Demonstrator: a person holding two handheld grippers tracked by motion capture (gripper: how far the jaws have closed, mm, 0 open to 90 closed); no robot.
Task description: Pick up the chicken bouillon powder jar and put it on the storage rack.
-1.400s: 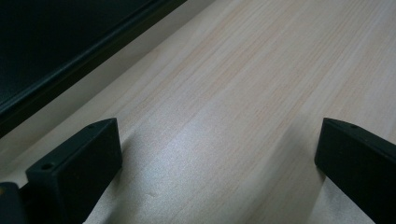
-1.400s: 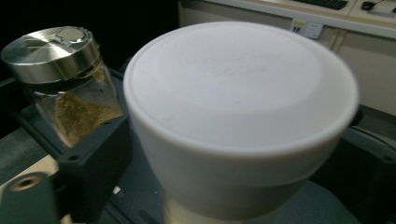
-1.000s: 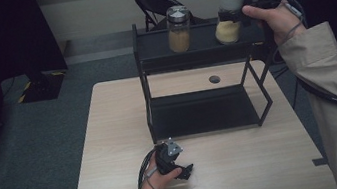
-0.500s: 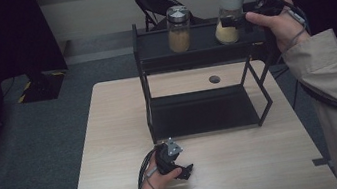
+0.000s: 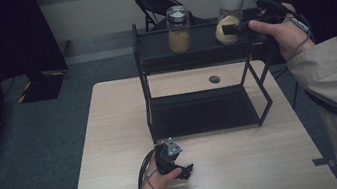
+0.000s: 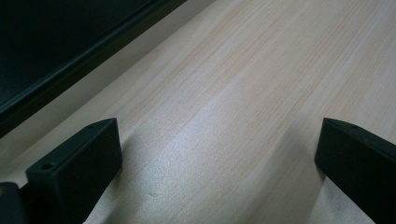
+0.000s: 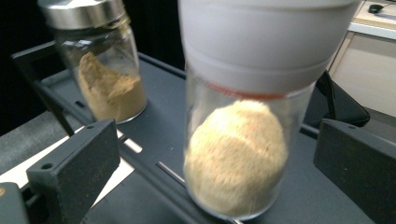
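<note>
So, the work in hand looks like handling the white-lidded jar on the top shelf of the black rack. Right claw is up at shelf height w/ the jar between its jaws. In the right gripper view the jar sits between the two jaws, which stand wide, gap on both sides, no contact, so not gripping. Jar looks a bit tilted there and its base meets the shelf, filled approx. halfway w/ tan powder. Can't tell from this alone if it's about to be grabbed or was just set down.

The steel-lidded jar stands on the same shelf, near the first one but apart from it, upright, darker powder inside.

Left claw rests low on the worktop just in front of the rack; jaws wide apart in the left gripper view, nothing but bare wood between them. Idle.

My read: both jars on the top shelf, lower shelf bare. What's left depends on direction: either close on the white-lidded jar and lift, or pull the right claw back clear w/o tipping it.
</note>
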